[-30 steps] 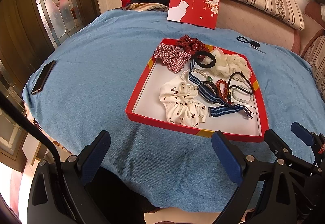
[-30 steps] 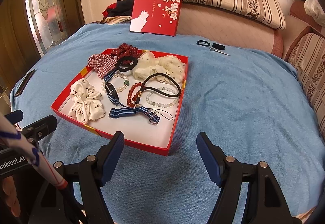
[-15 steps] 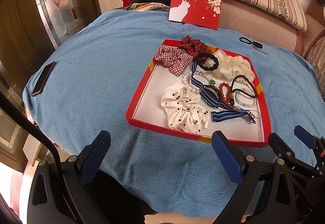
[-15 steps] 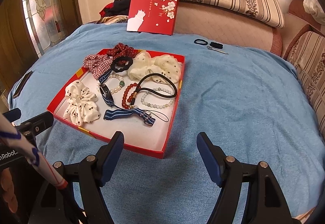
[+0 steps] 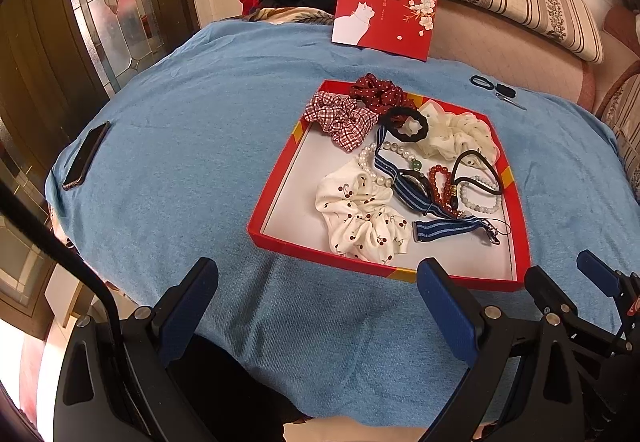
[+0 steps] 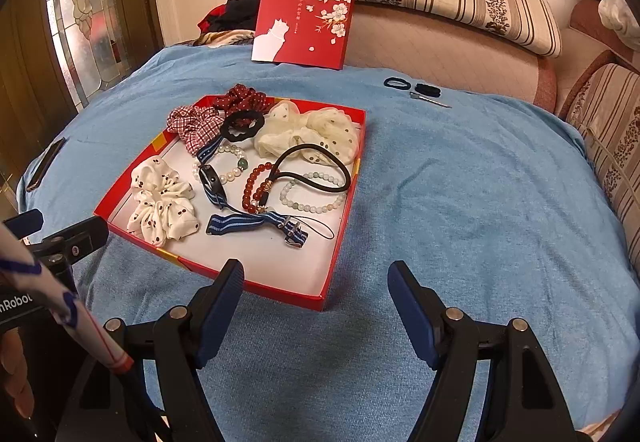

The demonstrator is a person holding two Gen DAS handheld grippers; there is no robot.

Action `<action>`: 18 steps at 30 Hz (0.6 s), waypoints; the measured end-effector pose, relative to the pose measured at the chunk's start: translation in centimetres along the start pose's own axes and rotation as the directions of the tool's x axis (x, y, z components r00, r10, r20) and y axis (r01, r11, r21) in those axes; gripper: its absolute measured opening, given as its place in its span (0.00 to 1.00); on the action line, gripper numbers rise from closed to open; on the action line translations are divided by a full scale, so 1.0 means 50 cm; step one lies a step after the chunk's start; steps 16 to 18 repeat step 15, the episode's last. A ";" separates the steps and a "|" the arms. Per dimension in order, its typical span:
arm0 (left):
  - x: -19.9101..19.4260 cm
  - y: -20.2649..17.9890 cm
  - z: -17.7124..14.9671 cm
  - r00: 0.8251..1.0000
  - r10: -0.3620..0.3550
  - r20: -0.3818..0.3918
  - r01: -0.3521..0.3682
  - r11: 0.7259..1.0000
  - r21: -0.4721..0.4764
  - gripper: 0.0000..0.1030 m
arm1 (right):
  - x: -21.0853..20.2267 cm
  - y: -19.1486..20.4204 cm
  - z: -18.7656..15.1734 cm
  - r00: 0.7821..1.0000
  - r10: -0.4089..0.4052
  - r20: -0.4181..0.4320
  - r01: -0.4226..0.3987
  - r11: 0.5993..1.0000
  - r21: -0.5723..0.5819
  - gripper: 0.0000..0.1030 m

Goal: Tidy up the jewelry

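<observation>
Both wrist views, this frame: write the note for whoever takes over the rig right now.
Left gripper: open, empty, short of the red tray's near edge.
Right gripper: open, empty, at the tray's near right corner.
In the tray, jumbled: cherry scrunchie, striped watch strap, red bead bracelet, pearl bracelet, pale bead bracelet, black cord loop, more scrunchies.
Done: nothing visibly sorted.
Left: all of the sorting.

Each tool is a black frame with 2 blue-padded fingers (image 5: 448, 306) and silver screws. A white sleeve (image 6: 52, 302) with blue marks and a red cuff shows beside the right tool (image 6: 314, 306).
</observation>
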State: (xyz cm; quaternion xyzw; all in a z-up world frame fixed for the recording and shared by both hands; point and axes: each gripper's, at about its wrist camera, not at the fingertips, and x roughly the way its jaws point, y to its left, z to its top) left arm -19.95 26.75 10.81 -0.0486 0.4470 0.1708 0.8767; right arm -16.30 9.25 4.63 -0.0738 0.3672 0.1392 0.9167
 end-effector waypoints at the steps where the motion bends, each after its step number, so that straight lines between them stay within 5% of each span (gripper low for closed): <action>1: -0.003 0.000 0.000 1.000 0.000 0.003 0.000 1.000 -0.001 0.96 | -0.002 0.000 0.000 1.000 0.000 0.001 0.000 1.000 -0.001 0.76; 18: -0.049 0.021 0.001 0.998 0.058 0.038 -0.057 0.998 -0.022 0.96 | -0.034 0.001 -0.005 0.999 0.028 0.018 -0.029 0.999 0.021 0.77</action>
